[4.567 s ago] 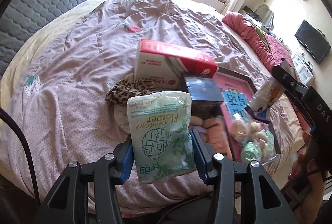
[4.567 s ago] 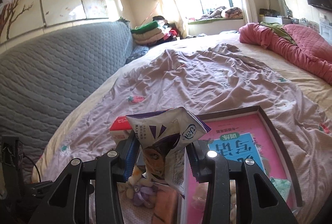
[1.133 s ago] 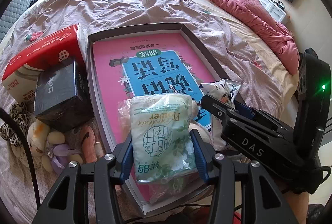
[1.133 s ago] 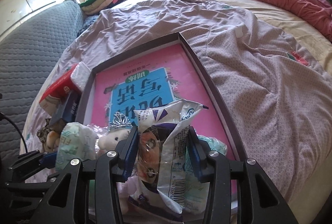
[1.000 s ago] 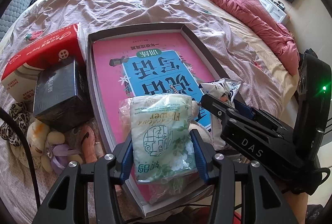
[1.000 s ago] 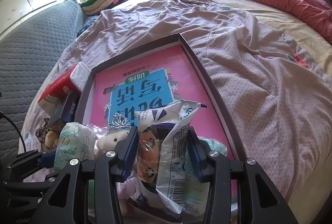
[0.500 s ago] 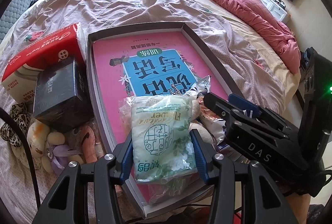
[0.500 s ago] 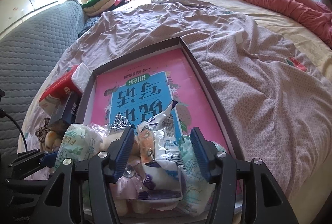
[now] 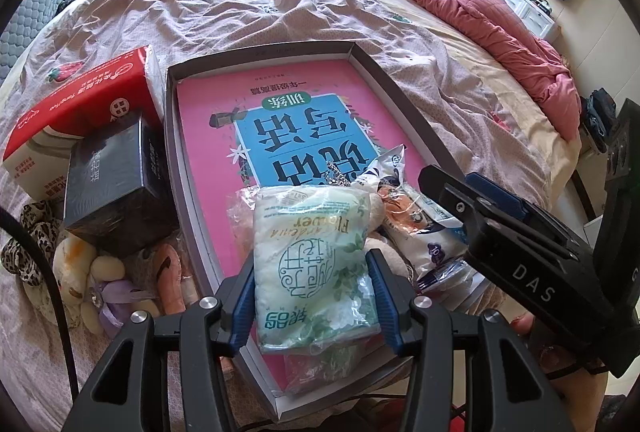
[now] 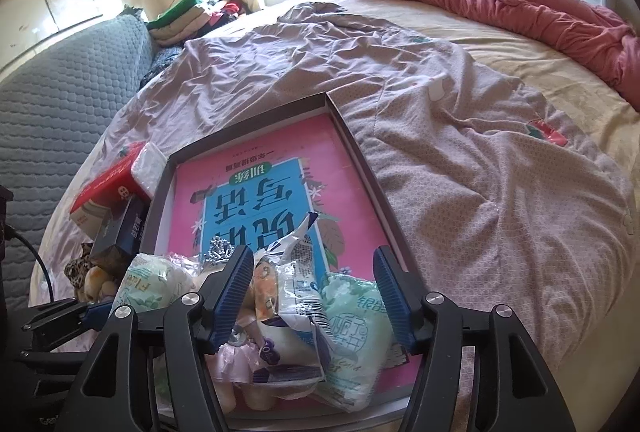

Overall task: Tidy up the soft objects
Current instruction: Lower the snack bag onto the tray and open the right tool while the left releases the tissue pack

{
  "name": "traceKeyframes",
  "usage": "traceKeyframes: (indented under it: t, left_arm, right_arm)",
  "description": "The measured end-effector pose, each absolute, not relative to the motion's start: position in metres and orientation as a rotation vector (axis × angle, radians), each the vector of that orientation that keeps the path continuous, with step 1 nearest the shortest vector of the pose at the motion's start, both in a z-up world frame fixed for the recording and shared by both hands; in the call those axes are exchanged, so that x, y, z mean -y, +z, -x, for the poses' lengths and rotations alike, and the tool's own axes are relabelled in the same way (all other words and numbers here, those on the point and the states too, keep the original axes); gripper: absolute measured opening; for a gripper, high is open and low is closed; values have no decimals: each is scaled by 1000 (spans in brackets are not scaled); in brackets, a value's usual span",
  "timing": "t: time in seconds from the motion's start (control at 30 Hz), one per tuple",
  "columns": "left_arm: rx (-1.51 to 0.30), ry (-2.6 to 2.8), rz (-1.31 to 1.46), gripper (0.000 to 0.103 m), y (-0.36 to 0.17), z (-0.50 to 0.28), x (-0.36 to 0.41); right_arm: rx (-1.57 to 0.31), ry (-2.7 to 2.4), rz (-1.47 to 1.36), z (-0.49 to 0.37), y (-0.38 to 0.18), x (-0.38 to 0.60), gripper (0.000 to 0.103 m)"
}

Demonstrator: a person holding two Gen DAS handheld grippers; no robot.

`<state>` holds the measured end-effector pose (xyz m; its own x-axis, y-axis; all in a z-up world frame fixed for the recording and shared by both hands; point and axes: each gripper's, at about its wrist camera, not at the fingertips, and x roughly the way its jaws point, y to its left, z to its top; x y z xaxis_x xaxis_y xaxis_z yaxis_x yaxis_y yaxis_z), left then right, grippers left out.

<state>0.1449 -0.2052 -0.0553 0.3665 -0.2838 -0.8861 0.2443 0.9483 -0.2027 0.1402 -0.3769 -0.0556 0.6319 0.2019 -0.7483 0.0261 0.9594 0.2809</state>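
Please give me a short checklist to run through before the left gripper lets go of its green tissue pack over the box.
1. Left gripper clamped on the green tissue pack: ok.
2. Pack over the shallow box: ok.
3. Right gripper has just been opening, pads off the purple-and-white packet: ok.
4. Packet lying in the box: ok.
5. Bare box floor under the pack: not ok, bagged items crowd that end.
6. Right gripper clear of the drop spot: cannot tell.
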Motion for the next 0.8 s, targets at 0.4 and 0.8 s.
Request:
traceKeyframes:
  t: [0.4, 0.8]
  left_arm:
    - [-1158, -331, 9, 57, -55, -145, 210]
    - [-1130, -330, -9, 71, -45, -144, 211]
  right_arm:
    - [-874, 88, -286, -135, -53, 385, 66]
    - [-854, 71, -299, -132, -46, 390, 68]
